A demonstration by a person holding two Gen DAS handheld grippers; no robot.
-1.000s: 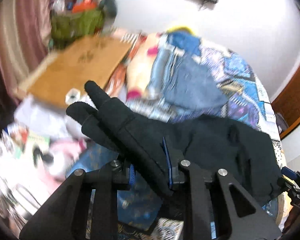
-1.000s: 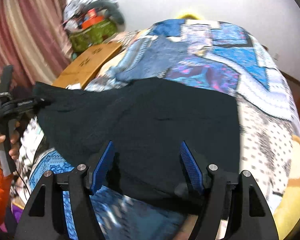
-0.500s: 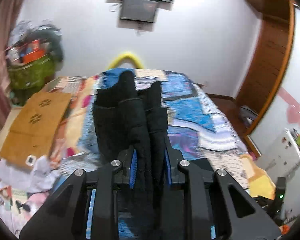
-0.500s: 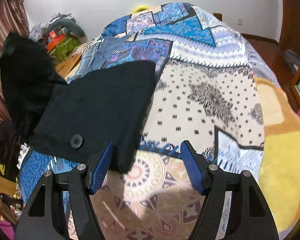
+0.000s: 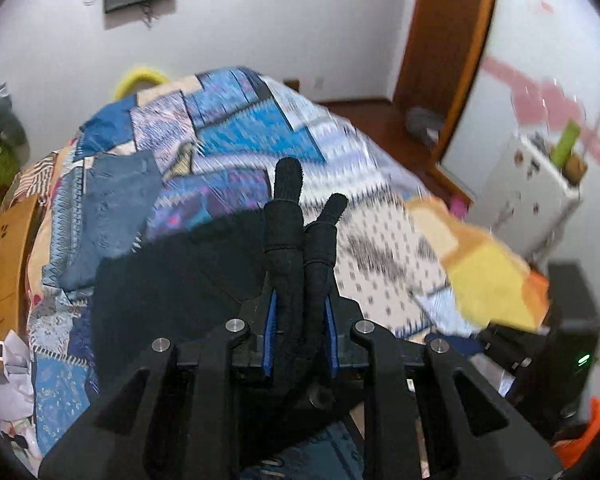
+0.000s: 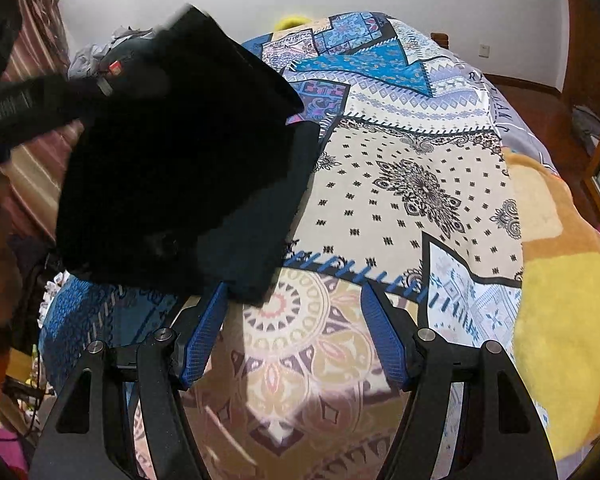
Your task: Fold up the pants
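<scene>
The black pants (image 6: 188,168) lie on the left part of the patchwork bedspread (image 6: 412,184), with a lifted flap (image 6: 204,80) held in the air above the lower layer. My left gripper (image 5: 300,312) is shut on bunched black pants fabric (image 5: 296,236) that sticks out past its blue pads; the rest of the pants (image 5: 172,280) spreads below on the bed. My right gripper (image 6: 296,332) is open and empty, low over the bedspread, its left finger (image 6: 204,340) beside the near corner of the pants.
The bed (image 5: 228,136) fills both views. A yellow blanket (image 6: 564,312) covers its right side. A wooden board (image 5: 0,256) and clutter sit to the left. A white cabinet (image 5: 532,196) and wooden door frame (image 5: 452,52) stand at the right.
My left gripper swung the held pants fabric up and over toward the right, folding it above the lower layer. My right gripper, open, drew back off the pants to their near corner.
</scene>
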